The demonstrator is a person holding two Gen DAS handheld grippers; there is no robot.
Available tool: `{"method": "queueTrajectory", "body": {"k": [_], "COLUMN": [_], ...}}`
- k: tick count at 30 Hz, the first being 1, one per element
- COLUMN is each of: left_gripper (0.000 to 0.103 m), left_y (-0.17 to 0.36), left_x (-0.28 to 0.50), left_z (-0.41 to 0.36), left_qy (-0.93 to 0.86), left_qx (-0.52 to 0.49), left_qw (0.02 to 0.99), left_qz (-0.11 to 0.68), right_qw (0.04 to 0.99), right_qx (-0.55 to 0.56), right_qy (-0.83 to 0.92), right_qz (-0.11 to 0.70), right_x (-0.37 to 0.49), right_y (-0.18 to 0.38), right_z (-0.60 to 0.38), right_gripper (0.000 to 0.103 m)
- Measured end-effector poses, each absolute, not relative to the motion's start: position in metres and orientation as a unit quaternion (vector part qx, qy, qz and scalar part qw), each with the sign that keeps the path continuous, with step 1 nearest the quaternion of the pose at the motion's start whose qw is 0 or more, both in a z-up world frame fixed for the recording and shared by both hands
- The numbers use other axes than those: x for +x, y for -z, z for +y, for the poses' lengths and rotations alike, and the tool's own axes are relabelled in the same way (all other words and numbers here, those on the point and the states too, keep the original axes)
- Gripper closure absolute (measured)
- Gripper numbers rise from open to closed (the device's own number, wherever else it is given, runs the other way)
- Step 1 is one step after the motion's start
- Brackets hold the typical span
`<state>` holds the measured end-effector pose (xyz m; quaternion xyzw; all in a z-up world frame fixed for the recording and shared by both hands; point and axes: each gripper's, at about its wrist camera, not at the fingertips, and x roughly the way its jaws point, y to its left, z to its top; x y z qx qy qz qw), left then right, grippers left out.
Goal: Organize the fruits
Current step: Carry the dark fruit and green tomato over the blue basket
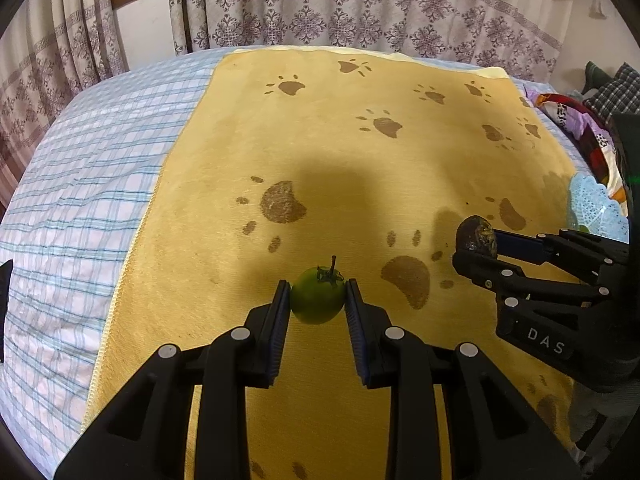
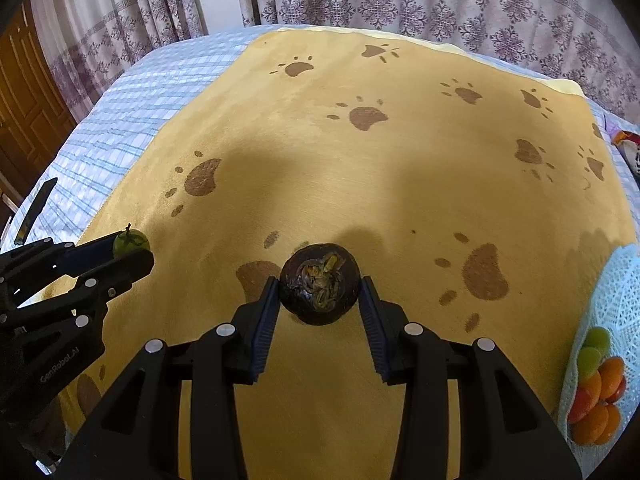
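Both tongs are loaded, so the step in hand looks like the carry: 2 fruits are off the yellow blanket and on their way to be put with the rest.

The left tongs are clenched on a small green fruit with a short stem, the pads pressing it from either side. It hangs above the paw-print blanket that covers the bed, not resting on it. The right tongs grasp a dark, wrinkled round fruit in the same way, pads against both flanks, and it too is held clear of the blanket. In the left wrist view the right tongs sit to the right with the dark fruit at their tip; in the right wrist view the left tongs show at the left edge with the green fruit.

At the lower right of the right wrist view a pale blue lace basket holds a heap of orange, red and green fruits.

The likely next move is to bring each fruit over to that basket, the right one being nearer. That calls for a steady grip during the carry, lowering over a free spot beside the heap, and letting go only once the fruit is low, since round fruit rolls easily.
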<state>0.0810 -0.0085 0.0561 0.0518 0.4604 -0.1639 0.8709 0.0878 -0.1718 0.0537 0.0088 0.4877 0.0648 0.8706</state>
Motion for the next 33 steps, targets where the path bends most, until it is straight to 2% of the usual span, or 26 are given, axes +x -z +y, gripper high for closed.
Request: {"method": "queueTrajectory", "body": {"k": [19, 33], "left_gripper": [0.075, 0.075], "left_y": [-0.073, -0.088], "left_x": [0.05, 0.025], "left_z": [-0.039, -0.104], "left_qy": [0.188, 0.239], "left_qx": [0.058, 0.095], "left_qw": [0.872, 0.866], "left_qz": [0.449, 0.429], "right_qw": [0.873, 0.888], "right_qx": [0.08, 0.12], "right_qy": [-0.056, -0.003], "right_qz": [0.477, 0.443], "right_x": [0.033, -0.006], "right_y": [-0.075, -0.101], "right_z": [-0.233, -0.308], "right_gripper": [0.061, 0.061]}}
